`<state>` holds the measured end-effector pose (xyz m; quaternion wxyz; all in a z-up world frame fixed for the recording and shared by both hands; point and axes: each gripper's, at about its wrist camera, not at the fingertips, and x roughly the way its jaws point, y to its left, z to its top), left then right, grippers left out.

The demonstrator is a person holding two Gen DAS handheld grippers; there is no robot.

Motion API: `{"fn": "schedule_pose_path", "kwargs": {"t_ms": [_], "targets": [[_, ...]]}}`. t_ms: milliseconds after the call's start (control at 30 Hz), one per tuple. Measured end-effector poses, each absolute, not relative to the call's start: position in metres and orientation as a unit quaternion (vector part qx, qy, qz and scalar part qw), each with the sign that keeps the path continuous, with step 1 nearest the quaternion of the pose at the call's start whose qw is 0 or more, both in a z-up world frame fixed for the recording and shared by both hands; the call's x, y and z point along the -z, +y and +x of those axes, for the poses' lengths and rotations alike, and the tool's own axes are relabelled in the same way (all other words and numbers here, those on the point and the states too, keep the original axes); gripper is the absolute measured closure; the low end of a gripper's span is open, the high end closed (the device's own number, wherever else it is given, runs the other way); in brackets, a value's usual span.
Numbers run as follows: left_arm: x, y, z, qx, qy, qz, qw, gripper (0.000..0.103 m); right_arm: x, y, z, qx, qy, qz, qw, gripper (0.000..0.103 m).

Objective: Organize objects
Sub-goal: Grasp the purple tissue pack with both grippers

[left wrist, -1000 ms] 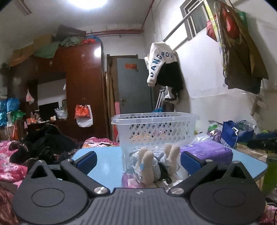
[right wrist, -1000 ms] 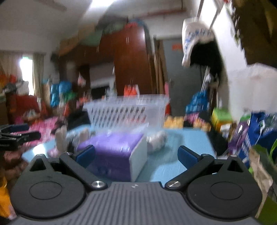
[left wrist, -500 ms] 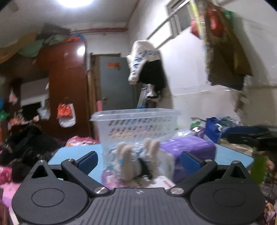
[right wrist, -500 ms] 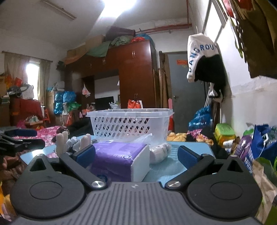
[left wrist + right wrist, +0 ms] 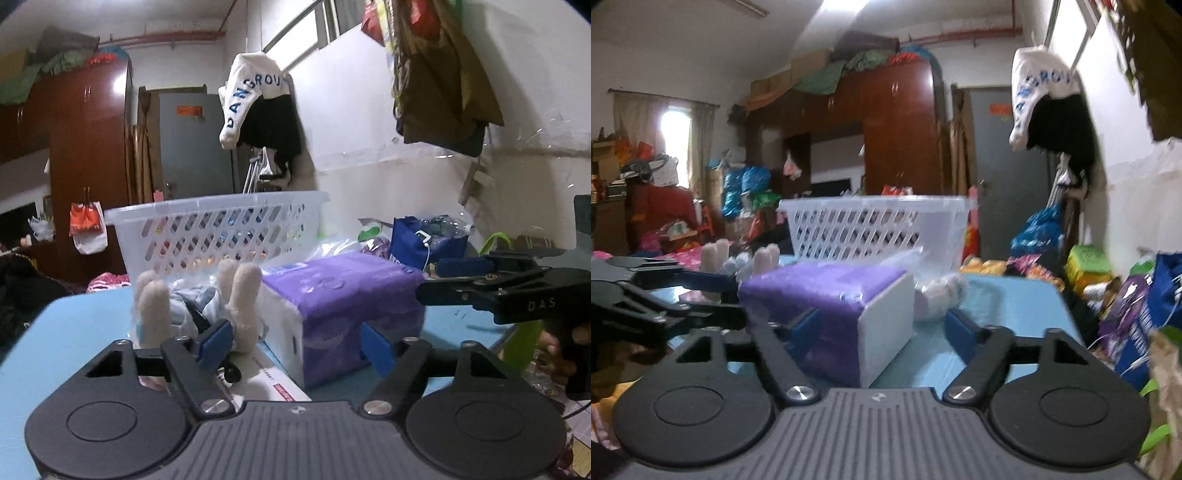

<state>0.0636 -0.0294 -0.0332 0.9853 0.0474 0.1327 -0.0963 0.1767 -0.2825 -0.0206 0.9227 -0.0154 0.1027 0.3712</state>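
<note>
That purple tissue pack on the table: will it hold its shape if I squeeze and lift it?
The purple tissue pack looks plastic-wrapped and soft, so it will probably dent under the fingers. Its film may be slippery. It looks bulky but likely light, and its flat base on the blue table should resist rolling.

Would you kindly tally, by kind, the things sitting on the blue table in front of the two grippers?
White plastic basket: 1
Purple tissue pack: 1
Plush toy with cream limbs: 1
White roll-shaped bundle: 1
Clear plastic bag: 1
Flat printed box: 1
Total: 6
</note>
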Motion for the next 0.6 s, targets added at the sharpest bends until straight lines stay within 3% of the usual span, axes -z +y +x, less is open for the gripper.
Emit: {"fn": "schedule_pose_path", "kwargs": {"t_ms": [233,367,600], "targets": [[0.037,-0.032,0.071,0.121,0.123,0.054,0.984,0.034,0.027,-0.281,0.18,-0.414,0.111,-0.013,0.903,0.04],[0.041,-0.038,0.077,0.139,0.133,0.058,0.98,0.048,0.029,-0.28,0.18,-0.43,0.116,-0.018,0.895,0.053],[0.043,-0.037,0.077,0.142,0.129,0.066,0.979,0.052,0.029,-0.283,0.182,-0.434,0.115,-0.02,0.893,0.056]]}}
